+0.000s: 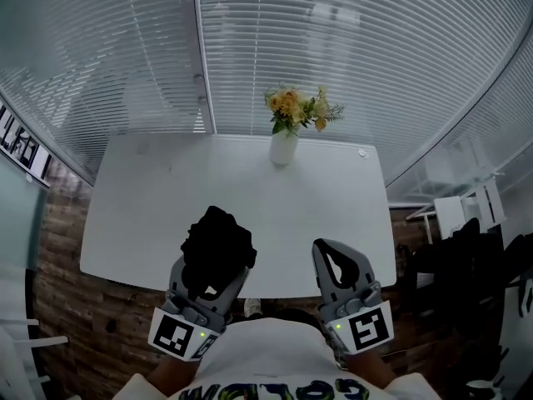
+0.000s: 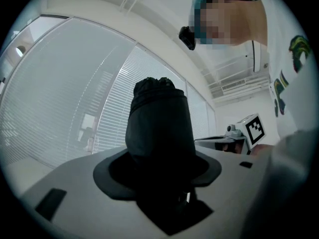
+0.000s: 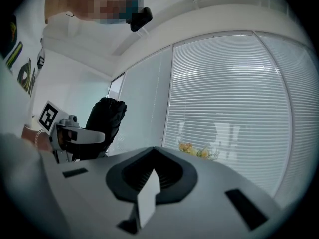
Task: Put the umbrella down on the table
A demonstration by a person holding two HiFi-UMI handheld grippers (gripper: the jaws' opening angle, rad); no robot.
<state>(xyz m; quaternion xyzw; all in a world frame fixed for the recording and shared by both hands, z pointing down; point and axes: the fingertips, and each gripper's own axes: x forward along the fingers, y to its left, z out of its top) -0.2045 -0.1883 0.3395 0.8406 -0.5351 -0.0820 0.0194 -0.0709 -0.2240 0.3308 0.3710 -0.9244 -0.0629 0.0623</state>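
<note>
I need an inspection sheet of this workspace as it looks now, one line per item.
Surface: white rectangular table, mostly bare.
Job's things: black folded fabric umbrella, held in the air, not yet on the table.
Clutter: white vase of yellow flowers at far edge; small white object near far right corner.
Grippers: left gripper closed on the umbrella; right gripper holds nothing, jaw state unclear.
Cables: nothing seen.
Surroundings: white window blinds, brown floor, dark furniture at right.
</note>
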